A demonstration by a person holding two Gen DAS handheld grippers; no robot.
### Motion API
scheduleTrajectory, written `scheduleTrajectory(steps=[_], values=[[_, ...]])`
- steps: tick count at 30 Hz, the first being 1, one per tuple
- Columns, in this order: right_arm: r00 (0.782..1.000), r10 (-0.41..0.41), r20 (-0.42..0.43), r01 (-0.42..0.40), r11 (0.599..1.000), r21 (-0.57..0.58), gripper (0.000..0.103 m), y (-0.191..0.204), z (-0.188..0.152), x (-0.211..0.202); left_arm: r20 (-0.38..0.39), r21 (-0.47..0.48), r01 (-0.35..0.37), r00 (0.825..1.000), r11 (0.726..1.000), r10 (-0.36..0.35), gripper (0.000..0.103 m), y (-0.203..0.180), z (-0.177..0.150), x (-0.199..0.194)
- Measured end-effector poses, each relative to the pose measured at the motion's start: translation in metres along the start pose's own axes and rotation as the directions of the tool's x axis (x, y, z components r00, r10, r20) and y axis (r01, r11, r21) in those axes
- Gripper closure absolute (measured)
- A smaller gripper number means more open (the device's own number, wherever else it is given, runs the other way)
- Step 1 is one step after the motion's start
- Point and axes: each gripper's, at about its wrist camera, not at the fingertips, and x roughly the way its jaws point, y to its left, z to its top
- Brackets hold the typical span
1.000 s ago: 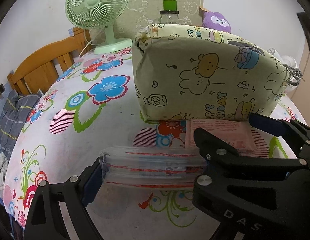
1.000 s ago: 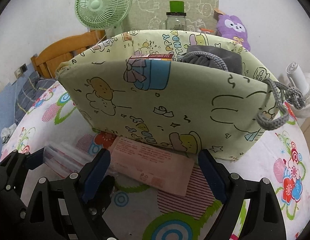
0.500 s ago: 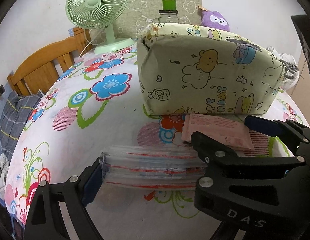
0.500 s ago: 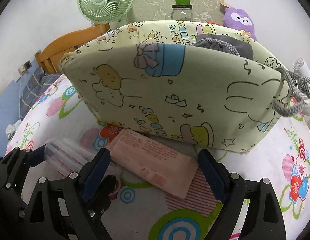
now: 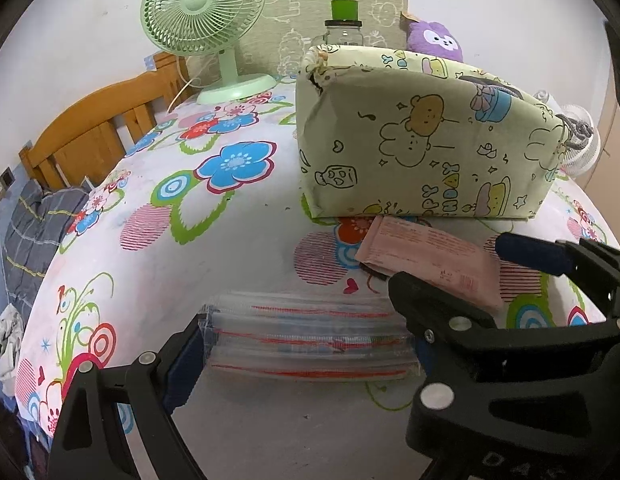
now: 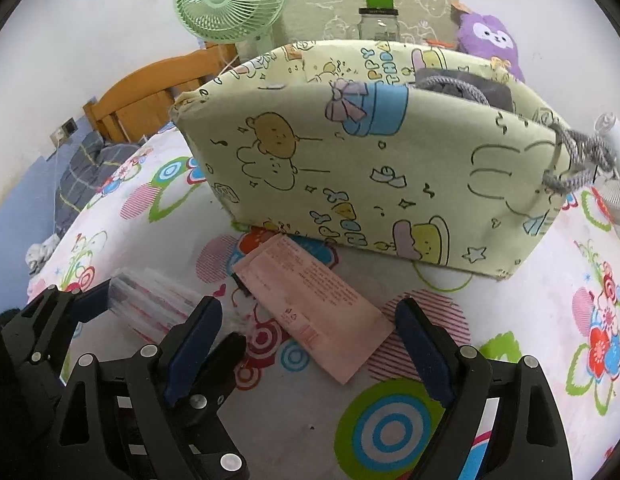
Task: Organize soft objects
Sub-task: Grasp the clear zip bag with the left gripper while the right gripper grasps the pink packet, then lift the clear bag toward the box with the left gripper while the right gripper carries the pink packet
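Note:
A pale green cartoon-print bag stands open on the flowered tablecloth; it also shows in the right wrist view, with a grey item inside. A pink soft packet lies flat in front of the bag, also in the left wrist view. A stack of clear zip bags with red lines lies between the fingers of my left gripper, which touch its two ends. My right gripper is open, its fingers on either side of the pink packet's near end.
A green desk fan, a glass jar with a green lid and a purple plush toy stand behind the bag. A small white fan is at the right. A wooden headboard and grey plaid cloth lie beyond the table's left edge.
Both grippers have pulled back a little from the bag and tilted. The pink packet and zip bags have stayed on the cloth. Both grippers stay as wide as before.

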Motion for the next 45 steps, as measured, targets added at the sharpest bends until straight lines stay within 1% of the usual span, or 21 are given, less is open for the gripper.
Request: scheduleTrajectory(steps=[4, 10, 13, 15, 18, 23, 26, 33, 37, 45], values=[[0.999, -0.033, 0.002, 0.033, 0.999, -0.029, 0.014, 0.001, 0.004, 0.002, -0.001, 0.003, 0.004, 1.0, 1.0, -0.004, 0.008, 0.001, 0.001, 0.001], [0.999, -0.037, -0.003, 0.036, 0.998, -0.049, 0.015, -0.001, 0.01, 0.01, -0.003, 0.007, 0.012, 1.0, 1.0, -0.012, 0.008, 0.001, 0.004, 0.004], [1.0, -0.015, -0.019, 0.014, 0.999, -0.051, 0.02, -0.003, 0.012, 0.017, -0.005, 0.011, 0.014, 1.0, 1.0, -0.014, 0.008, 0.001, 0.004, 0.005], [1.0, -0.021, -0.022, 0.019, 0.998, -0.065, 0.021, -0.001, 0.013, 0.018, -0.004, 0.016, 0.013, 1.0, 1.0, -0.013, 0.008, 0.001, 0.004, 0.004], [1.0, -0.013, -0.021, 0.011, 0.997, -0.076, 0.029, 0.002, 0.012, 0.018, -0.004, 0.022, 0.019, 1.0, 1.0, -0.019, 0.008, 0.0, 0.003, 0.004], [1.0, -0.001, -0.017, 0.0, 0.997, -0.078, 0.048, 0.005, 0.008, 0.013, -0.003, 0.033, 0.021, 1.0, 0.999, -0.021, 0.008, -0.003, 0.001, 0.001], [1.0, 0.004, -0.015, -0.005, 0.997, -0.079, 0.057, 0.006, 0.004, 0.008, 0.0, 0.044, 0.029, 1.0, 0.999, -0.029, 0.008, -0.006, -0.002, -0.001], [1.0, 0.0, -0.011, -0.001, 0.999, -0.042, 0.059, 0.002, -0.008, -0.003, 0.004, 0.054, 0.031, 1.0, 0.998, -0.031, 0.008, -0.009, -0.007, -0.006], [1.0, -0.013, -0.004, 0.013, 1.0, 0.003, 0.06, -0.004, -0.015, -0.01, 0.008, 0.057, 0.019, 1.0, 0.998, -0.019, 0.008, -0.012, -0.008, -0.008], [0.999, -0.05, 0.015, 0.049, 0.998, 0.048, 0.06, -0.013, -0.022, -0.024, 0.014, 0.061, 0.041, 0.999, 0.997, -0.041, 0.009, -0.021, -0.009, -0.013]])
